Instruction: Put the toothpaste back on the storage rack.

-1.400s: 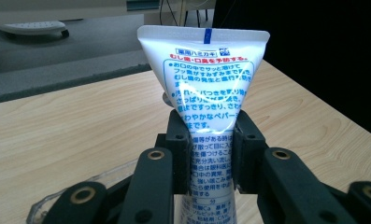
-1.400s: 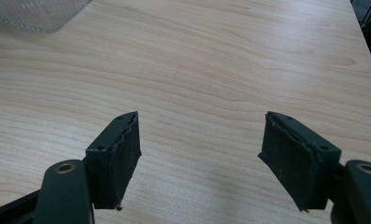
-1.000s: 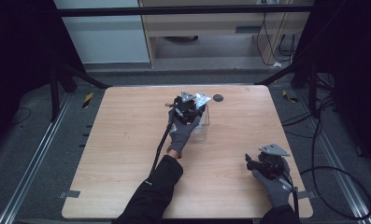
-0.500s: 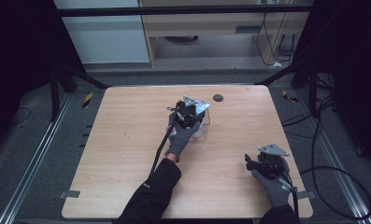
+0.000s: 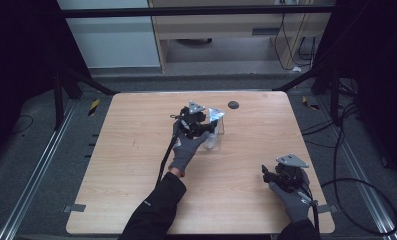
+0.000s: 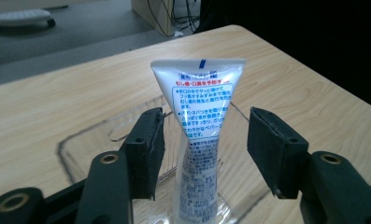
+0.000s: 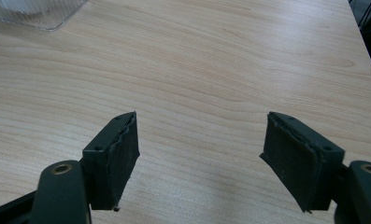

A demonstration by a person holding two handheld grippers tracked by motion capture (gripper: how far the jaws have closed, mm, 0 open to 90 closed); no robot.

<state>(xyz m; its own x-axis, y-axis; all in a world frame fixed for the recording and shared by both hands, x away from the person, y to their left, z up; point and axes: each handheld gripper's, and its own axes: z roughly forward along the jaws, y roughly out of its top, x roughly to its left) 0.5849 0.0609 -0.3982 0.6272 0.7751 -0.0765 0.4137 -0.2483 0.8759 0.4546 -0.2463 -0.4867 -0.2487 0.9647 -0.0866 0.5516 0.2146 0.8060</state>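
Toothpaste tube [image 6: 198, 135] stands upright in a clear plastic tray [image 6: 87, 140] near the desk's [image 5: 136, 190] far edge. Left tool [image 6: 203, 149] has just been opening, its jaws wide beside the tube, apart from it. Right tool [image 7: 199, 158] gapes wide, empty, near the right front corner.

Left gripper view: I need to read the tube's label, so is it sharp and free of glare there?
Left gripper view: the tube is sharp up top, its small lower print blurs, with mild sheen; high view: the tube is too small to read.
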